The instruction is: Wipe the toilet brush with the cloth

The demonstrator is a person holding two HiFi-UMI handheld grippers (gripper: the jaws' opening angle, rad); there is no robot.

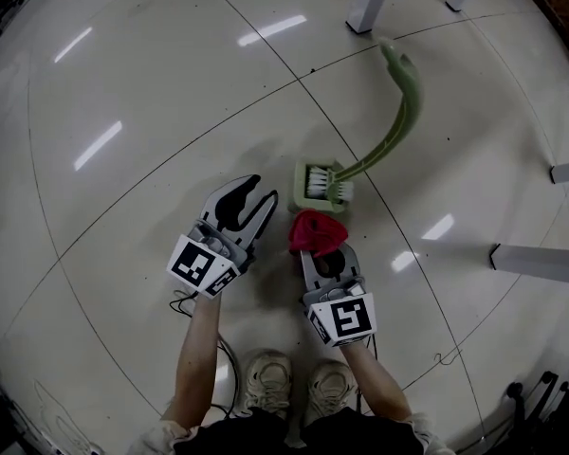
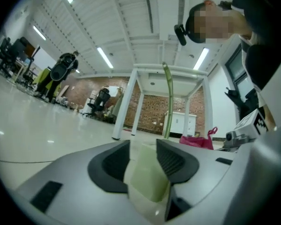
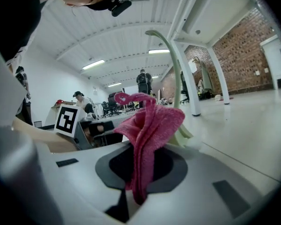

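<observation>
My left gripper (image 1: pixel 264 191) has its jaws a narrow gap apart and grips nothing. A pale green block of the toilet brush (image 1: pixel 391 126) shows through that gap, just ahead of the tips. The brush lies on the glossy floor (image 1: pixel 161 112) just beyond both grippers, with white bristles (image 1: pixel 319 180) in a boxy head and a smooth, curved plastic handle sweeping to the upper right. My right gripper (image 1: pixel 319 250) is clamped on the cloth (image 1: pixel 315 230), a fuzzy pink wad bunched above the jaws, just beside the brush head.
</observation>
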